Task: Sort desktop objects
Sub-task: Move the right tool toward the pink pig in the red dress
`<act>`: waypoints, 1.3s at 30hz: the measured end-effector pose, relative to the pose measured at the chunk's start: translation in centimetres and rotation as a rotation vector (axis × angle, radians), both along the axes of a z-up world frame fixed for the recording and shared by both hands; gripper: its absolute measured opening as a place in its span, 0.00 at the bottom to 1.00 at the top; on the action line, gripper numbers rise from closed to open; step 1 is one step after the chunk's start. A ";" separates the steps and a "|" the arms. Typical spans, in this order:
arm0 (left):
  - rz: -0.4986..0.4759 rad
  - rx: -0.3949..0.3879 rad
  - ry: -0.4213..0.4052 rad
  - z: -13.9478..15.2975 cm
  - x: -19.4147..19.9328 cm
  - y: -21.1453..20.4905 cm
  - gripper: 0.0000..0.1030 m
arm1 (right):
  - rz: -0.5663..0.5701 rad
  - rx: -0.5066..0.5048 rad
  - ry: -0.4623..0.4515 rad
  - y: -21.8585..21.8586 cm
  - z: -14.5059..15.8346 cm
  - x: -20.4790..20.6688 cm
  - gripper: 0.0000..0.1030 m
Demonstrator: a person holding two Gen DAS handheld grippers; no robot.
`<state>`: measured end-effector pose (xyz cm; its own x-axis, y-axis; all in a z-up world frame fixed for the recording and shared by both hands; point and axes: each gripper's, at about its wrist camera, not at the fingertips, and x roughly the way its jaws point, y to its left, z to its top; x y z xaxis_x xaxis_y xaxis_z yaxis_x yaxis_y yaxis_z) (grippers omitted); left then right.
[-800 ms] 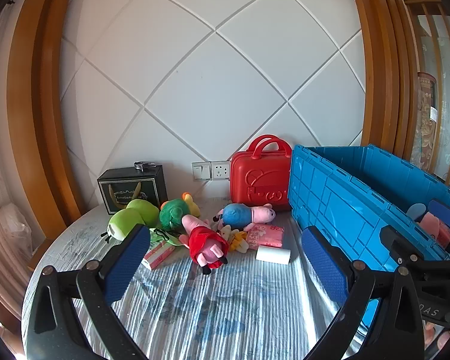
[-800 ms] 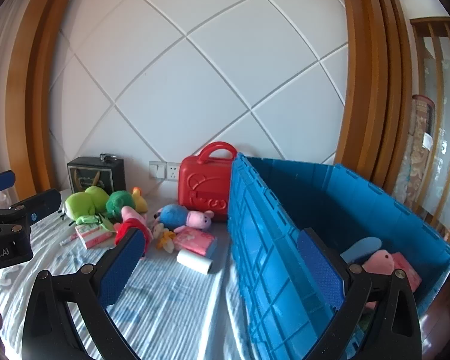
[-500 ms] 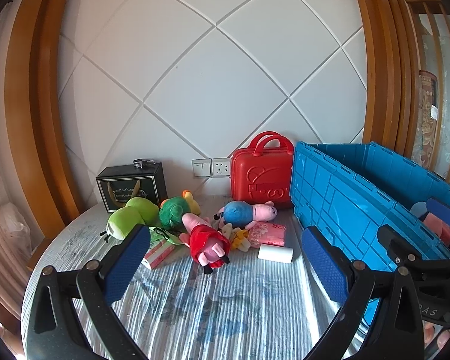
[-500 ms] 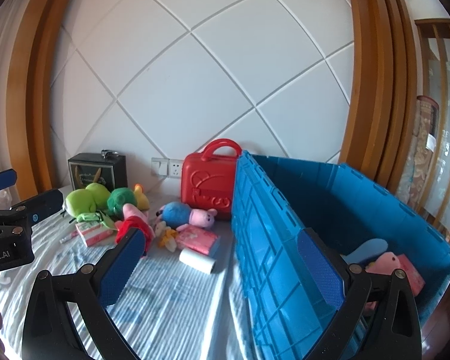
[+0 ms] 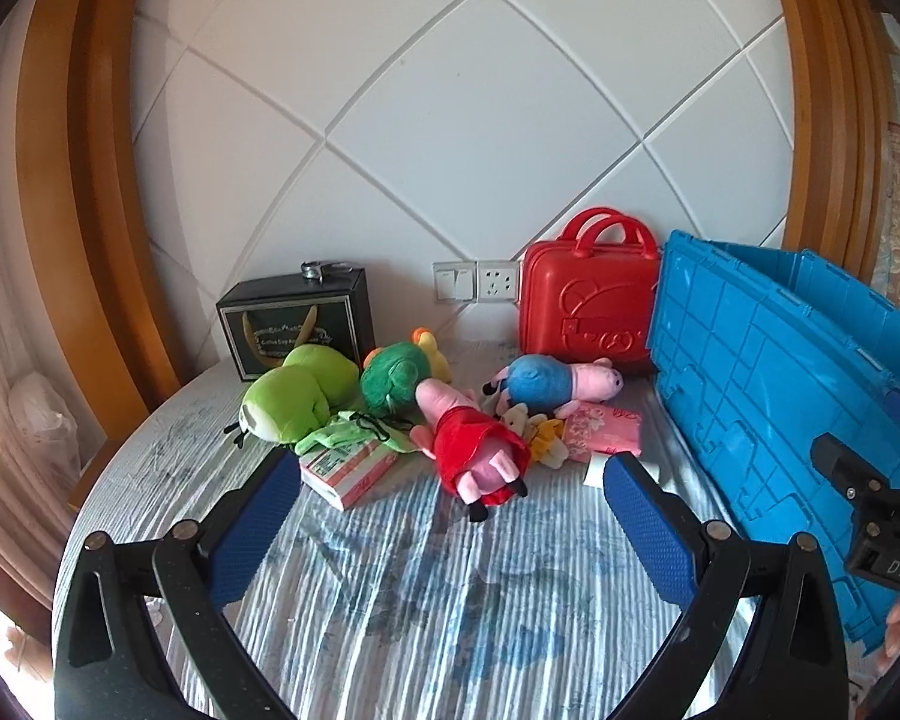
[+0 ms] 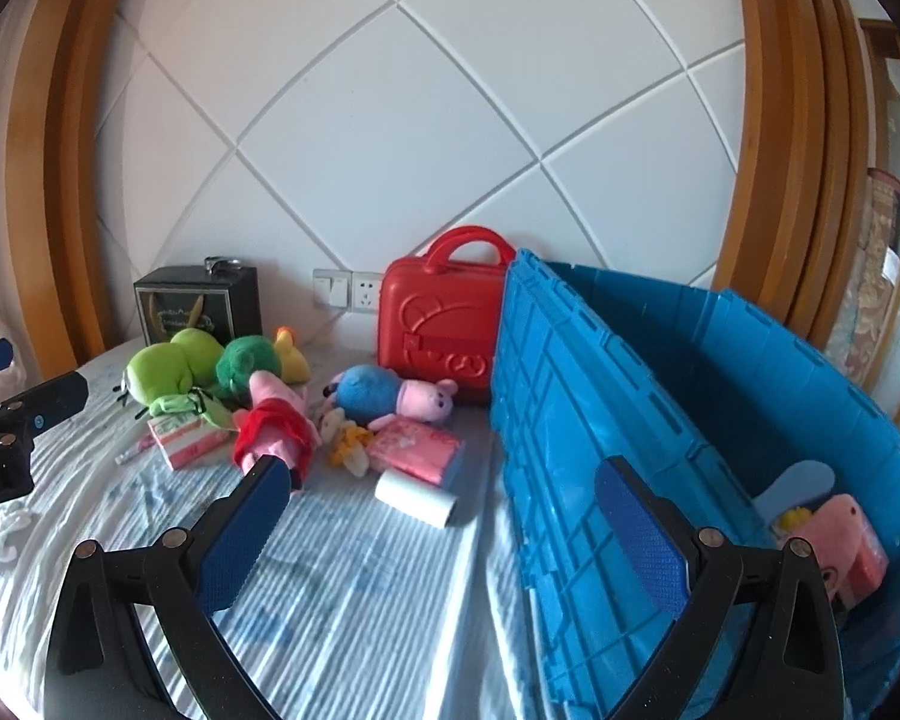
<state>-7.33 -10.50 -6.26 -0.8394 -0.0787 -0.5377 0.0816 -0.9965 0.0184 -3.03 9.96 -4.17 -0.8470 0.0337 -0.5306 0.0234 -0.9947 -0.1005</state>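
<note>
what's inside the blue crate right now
Inside the blue crate, at its near right end, lie a pink plush toy and a pale blue flat piece. The right gripper's frame hides the floor nearest the camera.

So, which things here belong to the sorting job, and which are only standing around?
For the job:
- blue crate, some toys already inside
- red-dress pig plush
- blue-shirt pig plush
- light green plush
- dark green plush
- small yellow-white toy
- pink packet
- white roll
- pink-white box

Probably just standing there:
- red case
- black box
- wall socket
</note>
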 end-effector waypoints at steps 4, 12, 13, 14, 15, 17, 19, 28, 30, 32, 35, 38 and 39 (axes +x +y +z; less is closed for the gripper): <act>0.027 -0.003 -0.096 -3.6 -3.0 -2.2 0.99 | 0.002 -0.024 -0.090 -0.4 -2.9 -3.4 1.00; 0.050 0.028 -0.252 -9.8 -10.4 -4.7 0.99 | 0.019 -0.033 -0.234 -2.3 -9.0 -11.4 1.00; 0.047 0.026 -0.265 -10.5 -11.6 -4.7 0.99 | 0.026 -0.037 -0.248 -2.4 -9.8 -12.4 1.00; 0.040 0.024 -0.279 -11.1 -12.6 -4.6 0.99 | 0.026 -0.038 -0.265 -2.5 -10.6 -13.3 1.00; 0.032 0.022 -0.289 -11.7 -13.6 -4.4 0.99 | 0.026 -0.039 -0.279 -2.7 -11.3 -14.2 1.00; 0.022 0.029 -0.313 -13.0 -15.8 -4.1 0.99 | 0.025 -0.033 -0.292 -2.9 -12.6 -15.7 1.00; 0.004 0.054 -0.343 -14.3 -17.8 -3.5 0.99 | 0.022 -0.017 -0.305 -3.1 -13.7 -17.2 1.00; -0.054 -0.009 -0.471 -20.5 -24.5 1.0 0.93 | 0.011 0.008 -0.367 -2.6 -17.0 -21.1 0.94; -0.032 -0.022 -0.482 -21.3 -24.1 -0.4 0.92 | 0.040 -0.001 -0.378 -3.0 -17.4 -21.9 0.86; 0.007 -0.002 -0.481 -21.3 -23.2 -3.0 0.92 | 0.083 -0.022 -0.390 -3.8 -17.9 -22.6 0.81; 0.141 -0.131 -0.452 -20.7 -21.6 -6.8 0.94 | 0.154 -0.067 -0.416 -5.8 -18.9 -23.7 0.77; 0.302 -0.240 -0.474 -20.9 -20.8 -11.2 0.93 | 0.211 -0.100 -0.437 -8.2 -19.6 -24.0 0.77; 0.305 -0.175 -0.479 -20.5 -20.3 -12.5 0.93 | 0.228 -0.106 -0.443 -8.9 -19.8 -24.0 0.77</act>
<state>-27.67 -23.04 -26.77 -0.4325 -0.3998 -0.8082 0.3057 -0.9083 0.2857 -27.04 1.03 -23.97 -0.5193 -0.1989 -0.8311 0.2583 -0.9636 0.0692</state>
